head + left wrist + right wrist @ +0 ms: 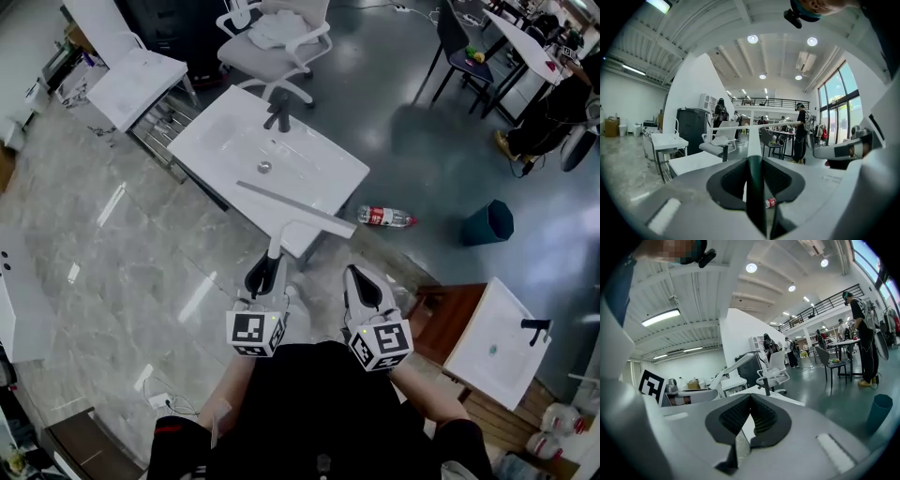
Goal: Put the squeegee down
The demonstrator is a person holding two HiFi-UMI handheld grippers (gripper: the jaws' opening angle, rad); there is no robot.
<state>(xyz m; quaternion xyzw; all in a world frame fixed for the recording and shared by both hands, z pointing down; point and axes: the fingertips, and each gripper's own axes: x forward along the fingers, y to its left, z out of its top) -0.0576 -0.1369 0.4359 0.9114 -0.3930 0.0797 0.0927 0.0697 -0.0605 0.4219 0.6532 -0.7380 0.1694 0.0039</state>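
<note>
legible text: none | bottle [384, 217] label: too small to read

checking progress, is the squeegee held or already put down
Held: the left gripper is shut on the squeegee by its handle, blade up in the air, resting on nothing.

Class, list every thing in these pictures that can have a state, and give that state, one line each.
Squeegee: held by its handle, up over the sink, not yet put down.
Left gripper: shut on the squeegee's handle.
Right gripper: shut, empty.
Bottle: lying on its side on the floor.
Bin: upright.
Chair: cloth on its seat.
</note>
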